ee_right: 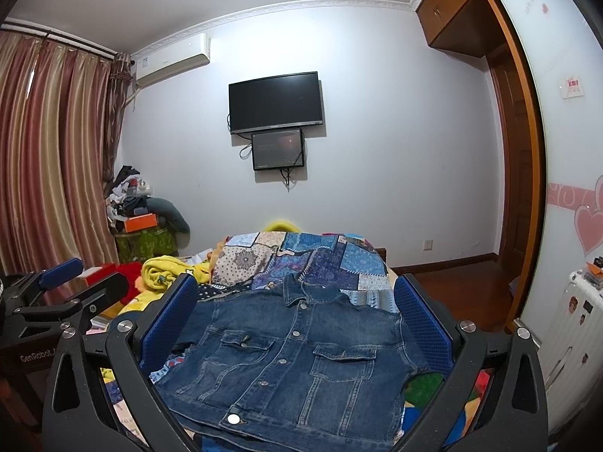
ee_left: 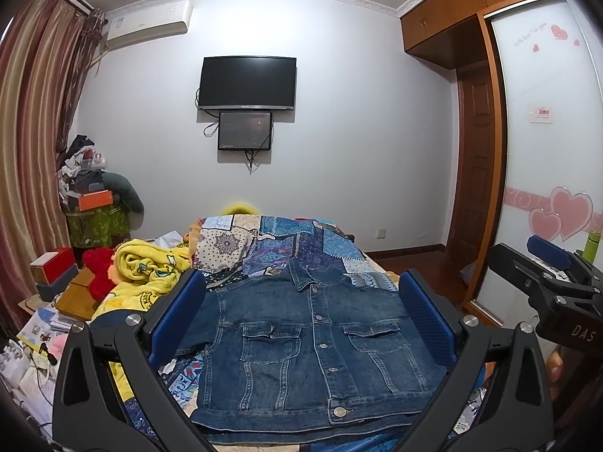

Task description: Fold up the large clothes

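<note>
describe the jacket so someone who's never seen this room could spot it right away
Find the bed covered by a blue patchwork quilt below the wall-mounted TV. On its near end lies the denim jacket, front up, buttoned, with two flap chest pockets. It is the only plain dark-blue piece beside the yellow blanket.

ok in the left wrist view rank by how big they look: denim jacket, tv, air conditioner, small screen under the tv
1. denim jacket, though it lies nearest the camera
2. tv
3. air conditioner, close to the tv, so unsure
4. small screen
</note>
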Available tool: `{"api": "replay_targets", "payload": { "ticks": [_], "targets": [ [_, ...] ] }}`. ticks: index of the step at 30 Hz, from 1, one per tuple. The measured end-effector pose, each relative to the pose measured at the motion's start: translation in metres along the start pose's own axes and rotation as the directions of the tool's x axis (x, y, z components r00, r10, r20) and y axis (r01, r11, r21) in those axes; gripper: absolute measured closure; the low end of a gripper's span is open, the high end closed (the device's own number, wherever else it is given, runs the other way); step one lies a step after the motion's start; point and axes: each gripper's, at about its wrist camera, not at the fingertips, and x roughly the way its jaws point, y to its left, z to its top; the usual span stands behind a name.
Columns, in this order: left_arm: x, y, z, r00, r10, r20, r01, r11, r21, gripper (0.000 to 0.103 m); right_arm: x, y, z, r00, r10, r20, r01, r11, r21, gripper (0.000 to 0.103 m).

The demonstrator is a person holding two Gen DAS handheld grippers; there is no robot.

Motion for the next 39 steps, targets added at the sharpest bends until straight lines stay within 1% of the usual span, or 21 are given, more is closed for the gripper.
{"api": "replay_targets", "payload": {
  "ticks": [32, 39],
  "targets": [
    [0.01, 0.006, -0.003, 1.0, 0.011, -0.015, -0.011, 1.0, -0.023, 0.0, 0.007, -0.001, -0.002, 1.0, -0.002, -0.026, 0.002, 1.0, 0.0, 0.0],
    [0.018, 0.012, -0.004, 0.999, 0.014, -0.031, -0.015, 0.999, -0.029, 0.0, 0.014, 0.0, -0.003, 0.999, -0.004, -0.05, 0.004, 1.0, 0.001, 0.0]
  ]
}}
